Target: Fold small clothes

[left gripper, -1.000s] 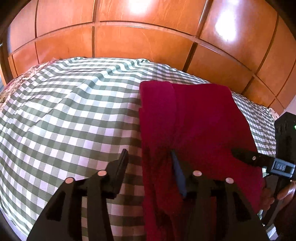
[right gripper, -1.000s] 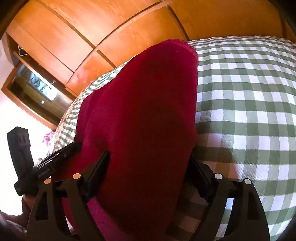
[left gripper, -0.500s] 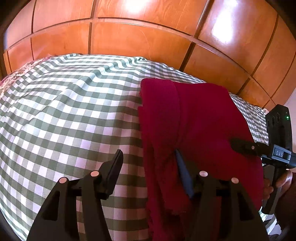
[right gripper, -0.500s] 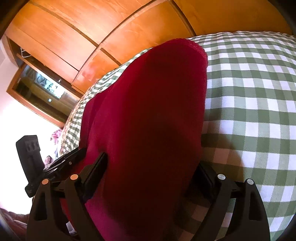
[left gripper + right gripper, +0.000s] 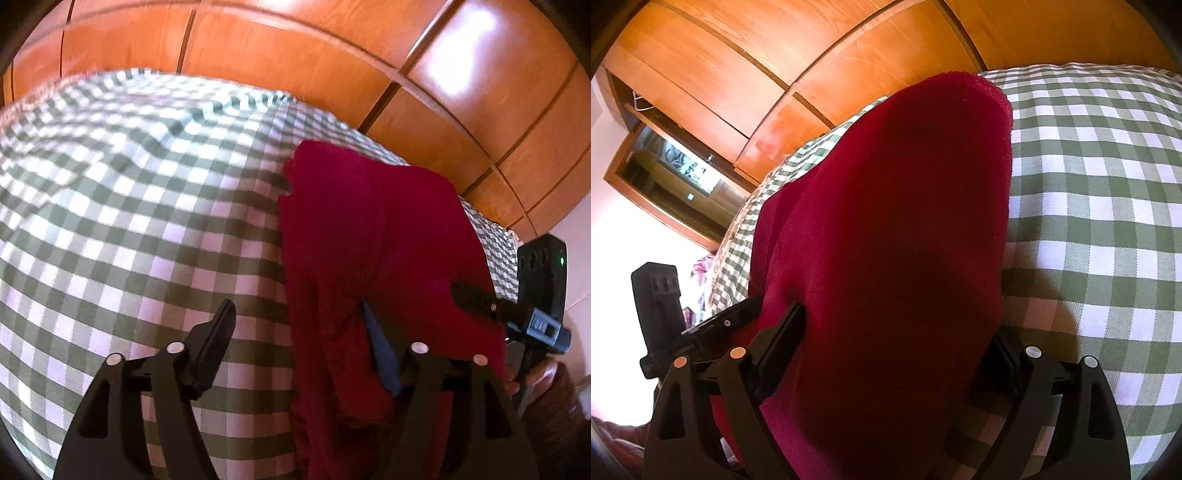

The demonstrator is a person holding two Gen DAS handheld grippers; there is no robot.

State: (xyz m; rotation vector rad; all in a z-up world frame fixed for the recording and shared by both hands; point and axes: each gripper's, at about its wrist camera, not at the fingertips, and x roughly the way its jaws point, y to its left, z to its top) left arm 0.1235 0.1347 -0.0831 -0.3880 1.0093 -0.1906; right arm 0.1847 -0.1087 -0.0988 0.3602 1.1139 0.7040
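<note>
Found the dark red knitted garment [image 5: 373, 236] lying on the bed as a long, narrow, layered strip, with at least 1 lengthwise fold already made, to judge by the doubled left edge. Judged the task past its first stage. Probably still left were a crosswise fold to shorten the strip and some squaring of the edges. Saw no other small clothes in either view, so could not tell how many remained.

Noted the left gripper [image 5: 297, 314] with its jaws opening. Saw the garment's left edge lying between them, the right finger sunk in a crease of the cloth, the left finger over bare bedspread, and no pad pressing the fabric. Read this as a release.

Noted the right gripper [image 5: 895, 328] with jaws spread wide astride the near end of the garment [image 5: 886, 229]. Saw red cloth filling the whole gap and running straight ahead of the jaws. Could not tell whether the pads pressed on it. Glimpsed a hand [image 5: 535, 373] behind that gripper, right of the left jaws.

Worked on a green-and-white checked bedspread [image 5: 129, 221], soft and gently rumpled, stretching left of the left jaws and right of the right jaws. Faced glossy orange-brown wooden wardrobe panels [image 5: 295, 55] beyond the bed, ahead of both pairs of jaws. Made out an open wooden niche [image 5: 668, 170] to the upper left of the right jaws.
</note>
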